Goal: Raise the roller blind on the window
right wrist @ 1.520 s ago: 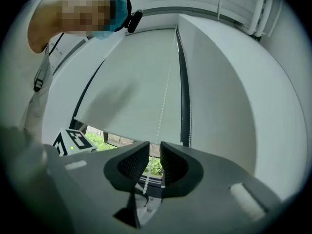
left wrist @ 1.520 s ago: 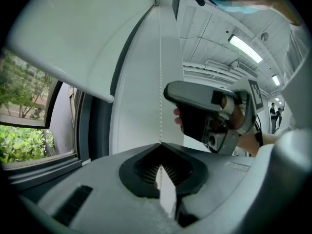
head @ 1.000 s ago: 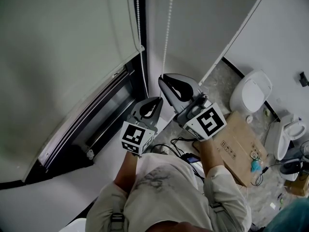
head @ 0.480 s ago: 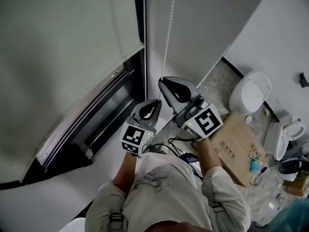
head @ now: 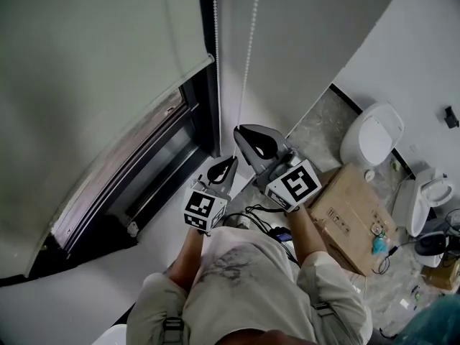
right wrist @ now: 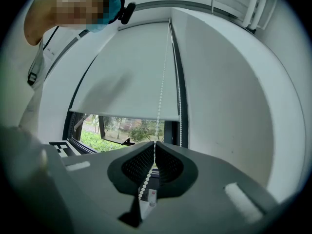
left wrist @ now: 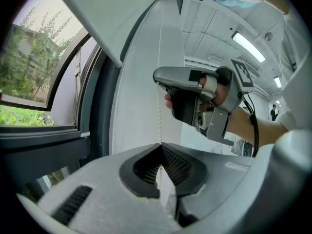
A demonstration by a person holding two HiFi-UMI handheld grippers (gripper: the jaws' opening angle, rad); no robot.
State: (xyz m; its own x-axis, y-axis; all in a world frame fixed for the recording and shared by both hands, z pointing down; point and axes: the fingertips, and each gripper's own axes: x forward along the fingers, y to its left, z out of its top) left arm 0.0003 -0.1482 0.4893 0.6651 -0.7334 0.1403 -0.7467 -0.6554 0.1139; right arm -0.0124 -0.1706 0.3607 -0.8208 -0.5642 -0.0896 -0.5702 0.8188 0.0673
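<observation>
**Blind edge up a little, both grippers lower on the chain**

Since a second ago the roller blind [head: 86,56] has crept up. Its bottom rail [head: 172,95] now bares more of the window [head: 158,171]. Both grippers have dropped slightly toward the person.

Right gripper [head: 238,131]: fingers pinched tight on the bead chain [head: 249,56], which runs straight up from between the pads.

Left gripper [head: 228,159]: just below and beside the right one, fingers also clamped on that same strand. In its own view the beads climb from its tips to the right gripper's tips.

A second strand [head: 214,42] hangs free, left of both sets of fingers.

The blind sits well above the fingertips and covers all but the lower strip of glass.

Risks, as judged:
- Beads could slide through the pads if either grip eases.
- The arms are nearing the body, so a regrip looks due. Letting go with both at once might let the blind run back.
- A sideways pull could snag the chain up top.

Hidden: the chain's lower loop is behind the grippers, and the roller and its clutch lie outside the head view.
</observation>
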